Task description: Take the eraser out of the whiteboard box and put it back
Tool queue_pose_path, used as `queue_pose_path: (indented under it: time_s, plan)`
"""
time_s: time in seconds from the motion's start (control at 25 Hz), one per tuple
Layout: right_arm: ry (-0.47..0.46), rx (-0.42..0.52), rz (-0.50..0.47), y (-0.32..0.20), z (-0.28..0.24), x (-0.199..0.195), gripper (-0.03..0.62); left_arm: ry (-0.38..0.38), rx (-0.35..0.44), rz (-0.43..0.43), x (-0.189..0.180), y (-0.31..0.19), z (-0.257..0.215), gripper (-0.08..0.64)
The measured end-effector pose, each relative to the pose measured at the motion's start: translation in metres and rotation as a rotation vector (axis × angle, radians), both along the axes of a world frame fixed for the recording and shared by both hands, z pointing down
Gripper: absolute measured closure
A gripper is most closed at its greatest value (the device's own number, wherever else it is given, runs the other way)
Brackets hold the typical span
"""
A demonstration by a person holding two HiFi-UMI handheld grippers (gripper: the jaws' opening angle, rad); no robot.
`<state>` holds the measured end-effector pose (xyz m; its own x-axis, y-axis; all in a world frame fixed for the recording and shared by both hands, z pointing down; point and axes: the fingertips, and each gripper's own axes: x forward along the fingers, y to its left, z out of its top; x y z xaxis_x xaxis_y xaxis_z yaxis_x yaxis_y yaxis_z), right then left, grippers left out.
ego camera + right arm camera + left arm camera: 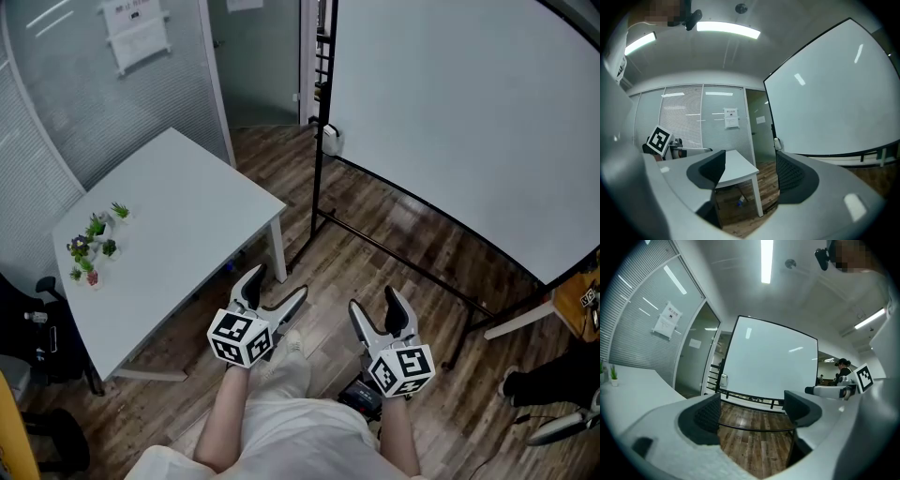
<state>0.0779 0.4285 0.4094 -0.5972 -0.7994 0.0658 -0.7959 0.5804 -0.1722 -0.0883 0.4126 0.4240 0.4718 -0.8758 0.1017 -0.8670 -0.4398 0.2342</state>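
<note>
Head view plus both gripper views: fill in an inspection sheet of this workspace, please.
Surface: white table, to the person's left.
Job's things: whiteboard on a black stand; small white box at its lower left corner; eraser not made out.
Clutter: small potted plants at the table's left edge.
Grippers: left gripper and right gripper both open, nothing between the jaws.
Cables: nothing seen.
Surroundings: wood floor; glass partition with blinds.
</note>
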Motion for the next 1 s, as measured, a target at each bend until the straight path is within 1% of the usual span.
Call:
queue_pose_path:
  time_s: [0.12, 0.24, 0.36, 0.48, 0.64, 0.76, 0.88, 1.0]
  plan:
    - [-0.010, -0.014, 0.004, -0.027, 0.007, 0.009, 0.255, 0.009, -0.009, 0.006, 0.006, -0.031, 0.008, 0.144]
    - [-0.031, -0.017, 0.014, -0.067, 0.008, 0.016, 0.255, 0.007, -0.019, 0.026, 0.014, -0.072, 0.016, 0.153]
    - [-0.030, -0.013, 0.030, -0.120, 0.008, 0.021, 0.255, 0.001, -0.018, 0.043, 0.020, -0.127, 0.020, 0.155]
    - [-0.034, -0.026, 0.044, -0.181, 0.009, 0.021, 0.256, -0.007, -0.018, 0.060, 0.023, -0.195, 0.017, 0.158]
    - [-0.038, -0.056, 0.043, -0.262, 0.006, 0.014, 0.258, -0.020, -0.020, 0.091, 0.025, -0.284, 0.006, 0.160]
    - [-0.050, -0.062, 0.037, -0.322, 0.003, 0.002, 0.259, -0.034, -0.025, 0.091, 0.016, -0.347, 0.003, 0.163]
    - [-0.051, -0.077, 0.034, -0.372, 0.007, -0.006, 0.261, -0.036, -0.033, 0.088, 0.009, -0.398, 0.005, 0.167]
    - [-0.044, -0.086, 0.031, -0.410, 0.011, -0.016, 0.262, -0.035, -0.039, 0.084, -0.001, -0.440, 0.009, 0.172]
